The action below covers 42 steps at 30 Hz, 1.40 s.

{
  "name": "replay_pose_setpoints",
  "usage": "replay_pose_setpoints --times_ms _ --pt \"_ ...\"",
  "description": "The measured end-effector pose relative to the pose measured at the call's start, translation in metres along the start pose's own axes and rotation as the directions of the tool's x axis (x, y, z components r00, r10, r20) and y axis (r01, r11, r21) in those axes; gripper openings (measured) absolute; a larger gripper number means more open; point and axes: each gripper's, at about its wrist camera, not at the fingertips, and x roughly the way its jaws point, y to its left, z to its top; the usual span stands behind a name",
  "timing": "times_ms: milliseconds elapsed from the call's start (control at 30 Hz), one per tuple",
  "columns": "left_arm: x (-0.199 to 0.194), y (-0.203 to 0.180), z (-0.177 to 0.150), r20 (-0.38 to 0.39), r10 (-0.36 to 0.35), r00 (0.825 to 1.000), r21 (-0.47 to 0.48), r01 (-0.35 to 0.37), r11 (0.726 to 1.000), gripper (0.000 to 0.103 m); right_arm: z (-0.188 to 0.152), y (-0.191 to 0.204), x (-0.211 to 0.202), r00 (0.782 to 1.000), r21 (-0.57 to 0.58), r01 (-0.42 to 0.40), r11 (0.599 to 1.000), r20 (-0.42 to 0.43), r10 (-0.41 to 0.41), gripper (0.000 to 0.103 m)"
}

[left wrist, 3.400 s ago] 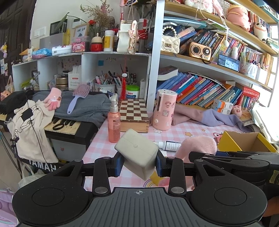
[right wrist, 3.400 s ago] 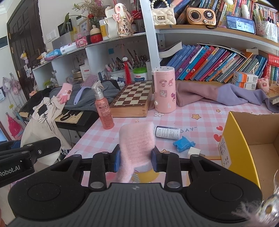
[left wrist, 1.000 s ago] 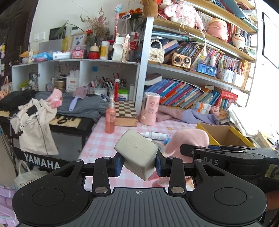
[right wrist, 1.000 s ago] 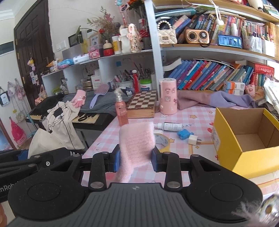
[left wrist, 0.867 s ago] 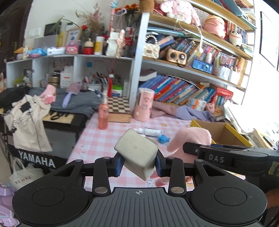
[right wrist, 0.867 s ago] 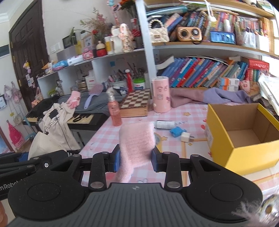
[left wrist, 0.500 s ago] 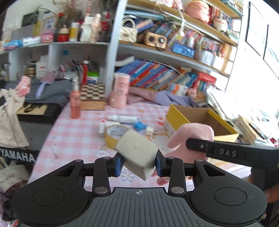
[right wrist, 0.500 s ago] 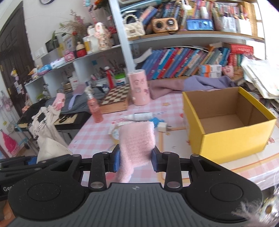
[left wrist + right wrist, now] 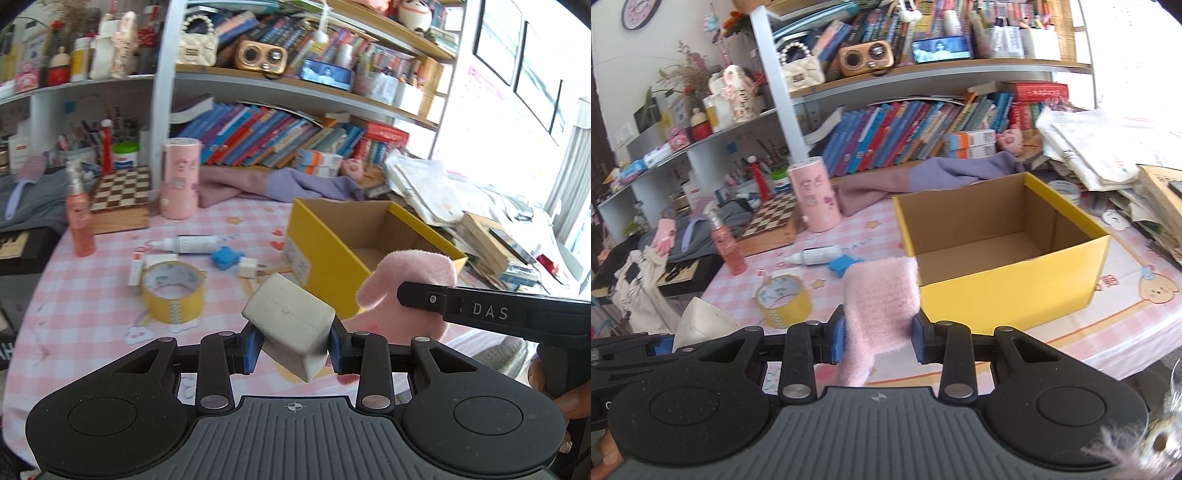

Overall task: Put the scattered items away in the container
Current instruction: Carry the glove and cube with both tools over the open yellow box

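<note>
Two grippers, each carrying one item, held above a pink checked table near an open yellow box.

Left gripper [image 9: 293, 349]: blue pads clamp a smooth, grey-white, rounded case [image 9: 290, 326], tilted. Right gripper [image 9: 877, 338]: fingers pinch a fuzzy pink glove [image 9: 877, 299], its thumb hanging down. Beyond, on the table [image 9: 1082, 332]: one yellow tape roll [image 9: 173, 291]; one blue clip [image 9: 225, 257]; one white plug [image 9: 249, 266]; one white tube [image 9: 192, 243] lying flat. The cardboard box [image 9: 1012, 280], yellow outside and brown inside, stands right of these, holding nothing visible. Farther back: one peach spray bottle [image 9: 79, 219], one pink cylinder [image 9: 180, 177], one chessboard [image 9: 120, 192].
</note>
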Motion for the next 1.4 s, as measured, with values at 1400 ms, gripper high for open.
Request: replay_pose_setpoints --times_ms 1400 --pt "0.079 -0.164 0.078 0.175 0.173 0.969 -0.010 -0.174 0.985 0.035 0.128 -0.173 0.015 0.957 -0.106 -0.260 0.960 0.106 0.271 0.033"
